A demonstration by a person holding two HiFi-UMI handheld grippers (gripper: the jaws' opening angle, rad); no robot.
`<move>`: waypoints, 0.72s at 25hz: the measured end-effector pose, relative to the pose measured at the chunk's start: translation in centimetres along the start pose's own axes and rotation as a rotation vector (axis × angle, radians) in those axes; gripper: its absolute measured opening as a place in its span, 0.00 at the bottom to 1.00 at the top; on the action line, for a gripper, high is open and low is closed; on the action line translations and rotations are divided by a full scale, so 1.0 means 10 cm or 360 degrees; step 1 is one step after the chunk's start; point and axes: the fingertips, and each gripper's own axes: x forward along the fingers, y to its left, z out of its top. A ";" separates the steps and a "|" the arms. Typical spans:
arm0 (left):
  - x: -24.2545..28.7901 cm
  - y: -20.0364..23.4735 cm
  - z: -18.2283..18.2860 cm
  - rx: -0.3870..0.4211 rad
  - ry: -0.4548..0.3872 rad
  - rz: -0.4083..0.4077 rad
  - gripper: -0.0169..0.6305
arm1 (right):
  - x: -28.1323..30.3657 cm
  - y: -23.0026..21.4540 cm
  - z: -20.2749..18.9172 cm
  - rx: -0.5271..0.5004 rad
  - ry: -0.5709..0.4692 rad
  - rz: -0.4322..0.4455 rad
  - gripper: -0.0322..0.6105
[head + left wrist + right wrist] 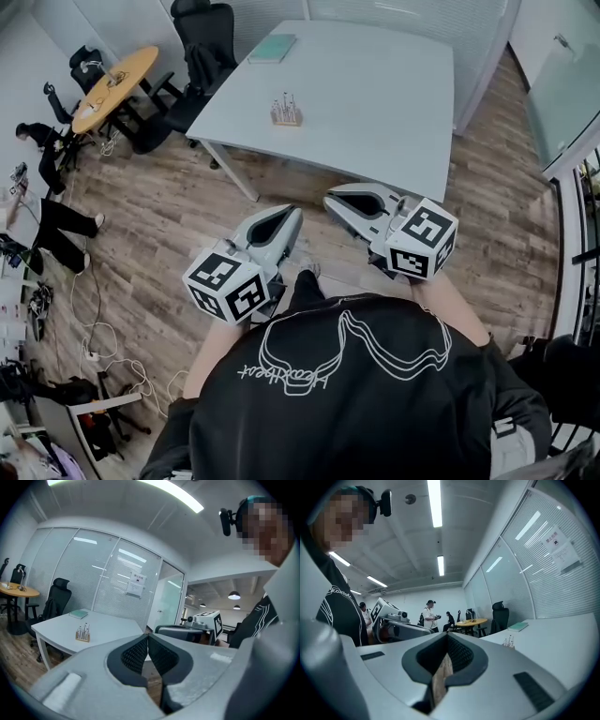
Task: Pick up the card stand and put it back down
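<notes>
The card stand [286,112], a small wooden block with thin upright clips, stands on the white table [375,103] left of its middle. It also shows in the left gripper view as the card stand [83,633] and, tiny, in the right gripper view as the card stand [508,642]. Both grippers hang over the wood floor, well short of the table's near edge. My left gripper [289,214] is shut with nothing in it. My right gripper [330,199] is shut and empty too, its tip turned toward the left one.
A green notebook [273,48] lies at the table's far left corner. Black office chairs [202,47] stand left of the table, beside a round wooden table [116,86]. People stand at the far left [52,225]. Cables lie on the floor [94,347].
</notes>
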 end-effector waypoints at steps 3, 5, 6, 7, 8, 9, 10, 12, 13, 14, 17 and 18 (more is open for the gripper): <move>0.00 0.12 -0.06 -0.0022 0.0006 0.0013 0.05 | 0.07 -0.04 -0.06 0.0054 0.0009 0.0018 0.06; 0.01 0.19 -0.08 -0.0036 0.0001 0.0014 0.05 | 0.12 -0.08 -0.06 0.0056 0.0010 0.0015 0.06; 0.01 0.23 -0.08 -0.0038 -0.0005 0.0011 0.05 | 0.16 -0.11 -0.06 0.0046 0.0014 0.0004 0.06; 0.02 0.28 -0.07 -0.0039 -0.0011 0.0006 0.05 | 0.19 -0.14 -0.07 0.0038 0.0018 -0.0008 0.06; 0.03 0.33 -0.07 -0.0041 -0.0015 0.0002 0.05 | 0.23 -0.18 -0.08 0.0037 0.0021 -0.0018 0.06; 0.04 0.39 -0.07 -0.0046 -0.0018 -0.0001 0.05 | 0.27 -0.22 -0.09 0.0042 0.0022 -0.0027 0.06; 0.06 0.47 -0.07 -0.0053 -0.0018 -0.0004 0.05 | 0.32 -0.27 -0.11 0.0050 0.0024 -0.0038 0.06; 0.12 0.64 -0.07 -0.0073 -0.0012 -0.0013 0.05 | 0.43 -0.40 -0.15 0.0070 0.0035 -0.0068 0.06; 0.15 0.73 -0.08 -0.0083 -0.0005 -0.0019 0.05 | 0.49 -0.47 -0.18 0.0081 0.0043 -0.0083 0.06; 0.19 0.82 -0.08 -0.0090 0.0005 -0.0027 0.05 | 0.55 -0.53 -0.20 0.0093 0.0051 -0.0095 0.06; 0.30 1.08 -0.02 -0.0103 0.0036 -0.0055 0.05 | 0.76 -0.73 -0.21 0.0126 0.0074 -0.0134 0.06; 0.33 1.19 0.01 -0.0115 0.0047 -0.0062 0.05 | 0.84 -0.80 -0.21 0.0138 0.0082 -0.0151 0.06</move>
